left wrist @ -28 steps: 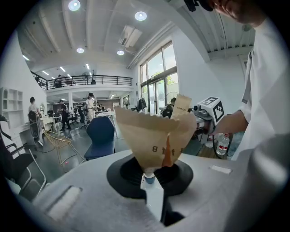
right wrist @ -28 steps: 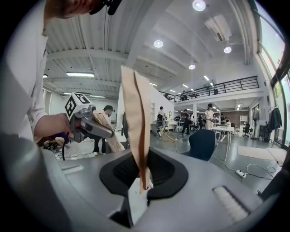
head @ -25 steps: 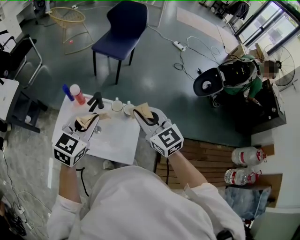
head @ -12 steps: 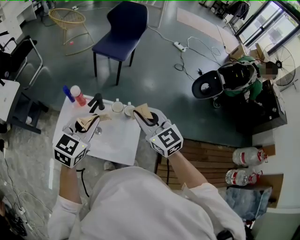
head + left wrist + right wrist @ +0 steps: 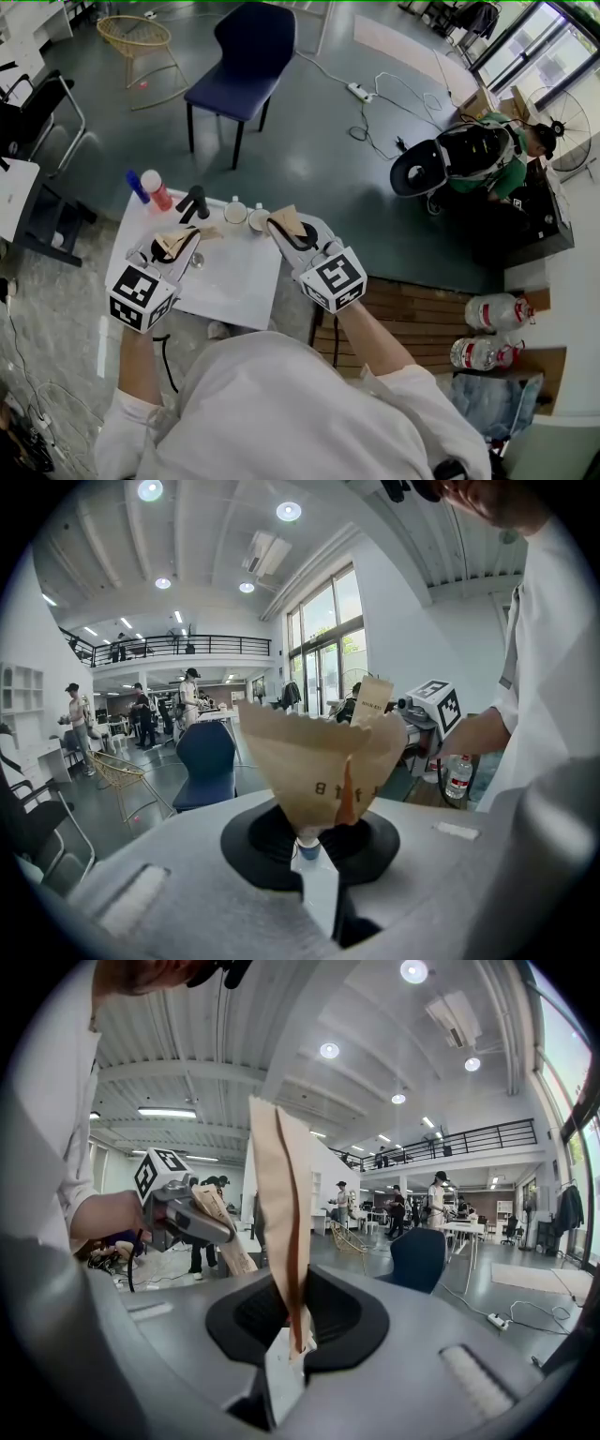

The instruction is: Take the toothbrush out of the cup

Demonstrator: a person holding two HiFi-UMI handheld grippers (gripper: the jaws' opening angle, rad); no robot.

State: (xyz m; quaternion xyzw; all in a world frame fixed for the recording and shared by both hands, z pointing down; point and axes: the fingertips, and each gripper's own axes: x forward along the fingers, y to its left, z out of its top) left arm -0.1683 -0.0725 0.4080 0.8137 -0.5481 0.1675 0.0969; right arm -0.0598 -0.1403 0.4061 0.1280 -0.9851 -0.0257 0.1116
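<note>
Two cups point(image 5: 234, 213) point(image 5: 258, 219) are seen side by side at the far edge of the white table point(image 5: 234, 281), left of centre in the head view. The toothbrush is taken to stand in one of them. Only a small pale stub is seen above each rim, so which cup holds it cannot be told. If upright, its long axis would be viewed almost end-on from above.

The right gripper point(image 5: 277, 219) is held just beside the right-hand cup and is judged the nearer. The left gripper point(image 5: 192, 234) is held lower left of the cups, a little further off. The tan-covered jaws of both grippers are pressed together, with nothing seen between them. In both gripper views the cups are hidden behind the jaws and the grey body.
</note>
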